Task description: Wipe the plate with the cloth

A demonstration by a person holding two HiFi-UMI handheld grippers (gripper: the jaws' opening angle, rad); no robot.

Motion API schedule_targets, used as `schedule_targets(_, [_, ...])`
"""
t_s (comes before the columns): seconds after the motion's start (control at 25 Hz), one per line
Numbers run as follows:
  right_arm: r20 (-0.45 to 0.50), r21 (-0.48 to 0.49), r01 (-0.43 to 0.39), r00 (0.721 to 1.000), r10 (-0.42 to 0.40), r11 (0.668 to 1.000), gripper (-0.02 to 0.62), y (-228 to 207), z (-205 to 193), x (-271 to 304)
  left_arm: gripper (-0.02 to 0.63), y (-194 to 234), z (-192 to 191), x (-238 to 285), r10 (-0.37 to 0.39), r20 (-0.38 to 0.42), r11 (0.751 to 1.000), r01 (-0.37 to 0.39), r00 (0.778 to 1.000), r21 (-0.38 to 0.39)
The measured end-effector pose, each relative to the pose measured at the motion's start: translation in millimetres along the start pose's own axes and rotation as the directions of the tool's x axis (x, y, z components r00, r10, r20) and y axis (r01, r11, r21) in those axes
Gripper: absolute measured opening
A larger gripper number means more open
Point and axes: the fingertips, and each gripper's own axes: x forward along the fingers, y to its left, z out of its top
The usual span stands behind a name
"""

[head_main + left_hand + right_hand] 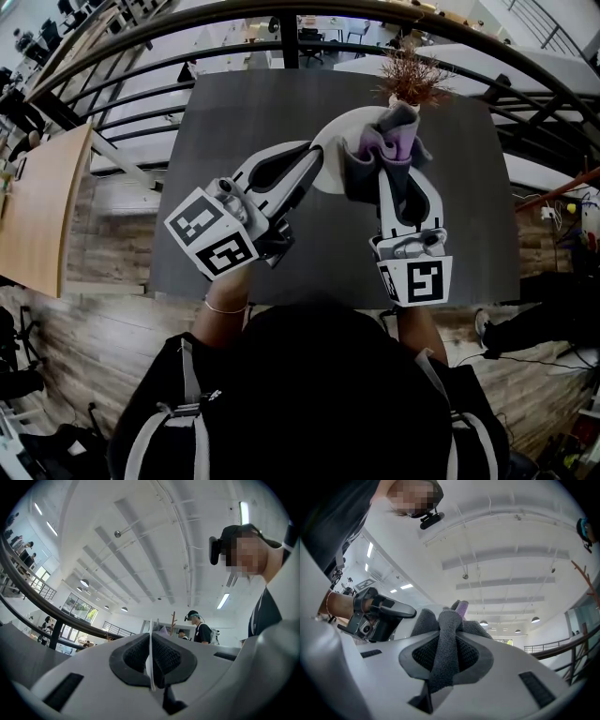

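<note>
A white plate [335, 142] is held up on edge above the dark table [234, 122]. My left gripper [317, 161] is shut on its rim; in the left gripper view the thin white plate edge [151, 667] stands between the black pads [168, 657]. A bunched grey and purple cloth [389, 141] lies against the plate's right side, with my right gripper [386, 173] shut on it. In the right gripper view the grey cloth [446, 639] fills the gap between the jaws, and the left gripper's body [375, 613] shows to the left.
A small vase of dried brown twigs [411, 80] stands at the table's far edge, just behind the cloth. A curved black railing [281, 47] runs past the table. A wooden tabletop [37, 206] lies at the left. People [201, 631] stand far off.
</note>
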Motion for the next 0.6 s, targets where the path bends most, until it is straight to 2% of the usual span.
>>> schedule_targets(0.36, [-0.016, 0.000, 0.008, 1.000, -0.008, 1.000, 0.063, 3.0, -3.6, 0.3, 0.017, 9.3, -3.7, -4.3, 0.011, -0.007, 1.000, -0.011, 1.000, -0.011])
schedule_targets(0.6, [-0.025, 0.005, 0.013, 1.000, -0.013, 1.000, 0.063, 2.6, -3.6, -6.4, 0.017, 9.8, -11.6, -0.3, 0.020, -0.031, 0.999, -0.019, 0.999, 0.035])
